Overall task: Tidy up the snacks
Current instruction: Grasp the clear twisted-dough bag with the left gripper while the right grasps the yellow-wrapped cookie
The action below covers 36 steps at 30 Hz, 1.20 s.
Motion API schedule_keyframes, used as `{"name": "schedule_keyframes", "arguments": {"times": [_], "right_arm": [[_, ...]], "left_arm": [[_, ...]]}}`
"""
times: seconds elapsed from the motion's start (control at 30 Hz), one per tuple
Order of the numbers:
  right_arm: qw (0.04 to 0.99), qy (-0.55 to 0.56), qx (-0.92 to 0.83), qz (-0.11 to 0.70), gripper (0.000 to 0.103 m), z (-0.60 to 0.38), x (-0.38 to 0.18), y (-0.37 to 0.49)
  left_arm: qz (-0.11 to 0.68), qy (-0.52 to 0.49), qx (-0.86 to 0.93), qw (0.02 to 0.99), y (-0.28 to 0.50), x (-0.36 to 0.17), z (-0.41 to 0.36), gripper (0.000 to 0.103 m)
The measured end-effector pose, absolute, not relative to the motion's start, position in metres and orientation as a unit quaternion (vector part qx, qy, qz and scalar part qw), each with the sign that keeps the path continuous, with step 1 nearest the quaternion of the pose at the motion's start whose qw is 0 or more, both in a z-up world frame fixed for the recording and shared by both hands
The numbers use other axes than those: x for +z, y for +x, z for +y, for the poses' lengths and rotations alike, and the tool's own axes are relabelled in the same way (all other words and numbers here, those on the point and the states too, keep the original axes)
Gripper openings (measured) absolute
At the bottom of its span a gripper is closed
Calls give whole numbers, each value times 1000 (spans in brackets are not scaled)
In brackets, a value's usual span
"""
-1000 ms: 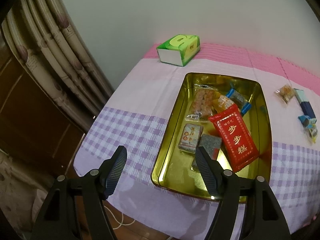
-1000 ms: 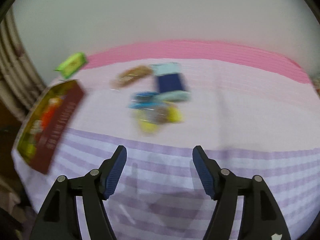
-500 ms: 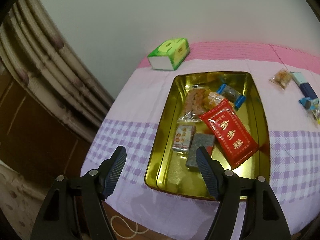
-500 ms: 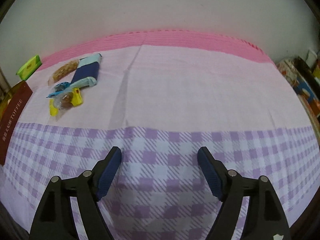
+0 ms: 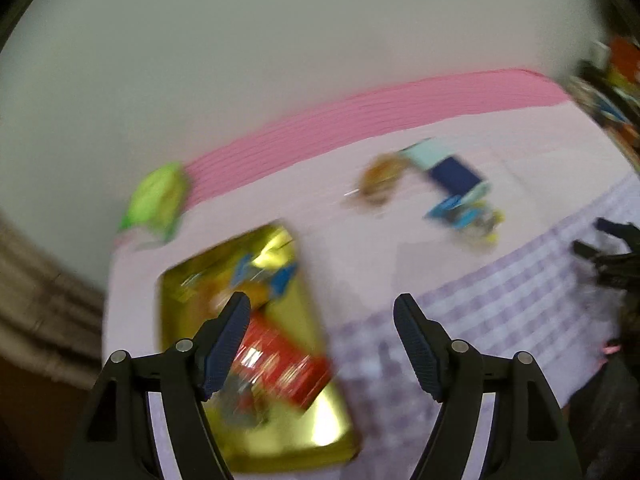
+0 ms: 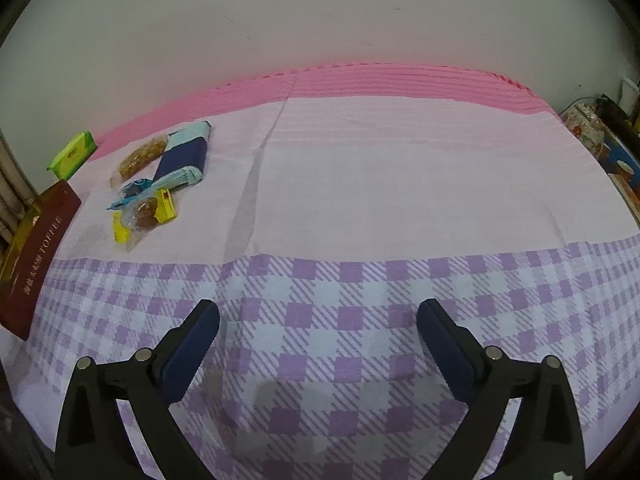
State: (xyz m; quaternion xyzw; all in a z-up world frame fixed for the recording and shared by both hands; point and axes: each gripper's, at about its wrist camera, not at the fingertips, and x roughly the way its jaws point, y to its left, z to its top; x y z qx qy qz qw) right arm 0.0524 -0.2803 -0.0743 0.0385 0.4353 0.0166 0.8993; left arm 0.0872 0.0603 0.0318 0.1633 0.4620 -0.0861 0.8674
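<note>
The left wrist view is blurred. A gold tin (image 5: 324, 428) lies at the lower left and holds a red packet (image 5: 280, 368) and other snacks. My left gripper (image 5: 322, 304) is open beside the tin's right edge, over the cloth, with nothing between its fingers. Loose snacks lie further back: a brown snack (image 5: 376, 178), a navy and light-blue pack (image 5: 452, 176) and small blue and yellow wrappers (image 5: 468, 216). My right gripper (image 6: 318, 306) hangs over the purple checks, its jaws opening wide around nothing. It sees the loose snacks (image 6: 160, 176) and the tin's dark red side (image 6: 38, 248) far left.
A green tissue box (image 6: 74, 154) sits at the back left by the pink stripe. Clutter (image 6: 612, 148) stands past the table's right end. A white wall runs behind. Curtains (image 5: 36, 300) hang at the left. The cloth in front of the right gripper is bare.
The left view has swung right with a roll: the tin slid to the lower left and the loose snacks came nearer the middle. The right gripper's jaws have widened.
</note>
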Motion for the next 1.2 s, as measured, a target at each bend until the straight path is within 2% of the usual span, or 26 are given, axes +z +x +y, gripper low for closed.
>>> {"name": "schedule_keyframes", "arguments": {"times": [0.3,0.63,0.7,0.73,0.8,0.83,0.87,1.0,1.2], "right_arm": [[900,65,35,429,102,-288,-72,50],[900,77,45,426,102,-292,-72,49],[900,78,45,426,102,-292,-72,49],[900,78,45,426,102,-292,-71,49],[900,78,45,426,102,-292,-72,49],[900,78,45,426,102,-292,-72,49],[900,77,45,426,102,-292,-72,49],[900,72,42,428,102,-289,-72,50],[904,78,41,419,102,-290,-70,49]], "left_arm": [[490,221,-219,814,198,-8,-15,74],[541,245,-271,758,273,-64,-35,74],[551,236,-270,754,281,-72,-31,71],[561,222,-269,751,286,-76,-27,63],[575,165,-272,753,294,-77,-16,58],[576,155,-266,757,297,-76,-13,43],[575,149,-251,764,298,-75,-10,38],[584,103,-225,773,286,-71,0,38],[559,8,-185,808,221,-36,19,38]]}}
